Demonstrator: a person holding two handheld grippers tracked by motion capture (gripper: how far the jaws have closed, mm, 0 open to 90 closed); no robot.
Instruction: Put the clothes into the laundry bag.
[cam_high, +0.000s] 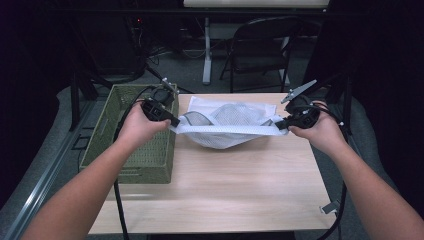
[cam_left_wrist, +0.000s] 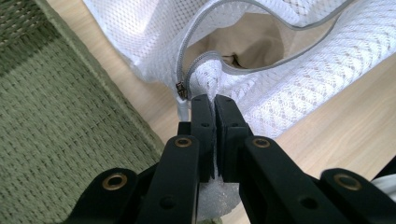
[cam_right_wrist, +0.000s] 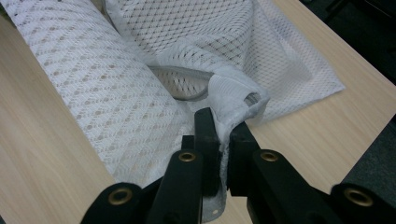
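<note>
A white mesh laundry bag (cam_high: 227, 122) with a grey zipper lies at the back middle of the wooden table (cam_high: 215, 185). Its near edge is stretched taut between the two grippers. My left gripper (cam_high: 172, 121) is shut on the bag's left end, close to the zipper pull (cam_left_wrist: 180, 88). In the left gripper view the mesh bag (cam_left_wrist: 289, 79) gapes open and something beige shows inside. My right gripper (cam_high: 281, 124) is shut on the bag's right end, where the bunched mesh (cam_right_wrist: 233, 93) is pinched between its jaws.
A green woven basket (cam_high: 132, 135) stands at the table's left side, right beside my left hand. A folding chair (cam_high: 262, 47) and table legs stand on the floor beyond the far edge. The table's near half is bare wood.
</note>
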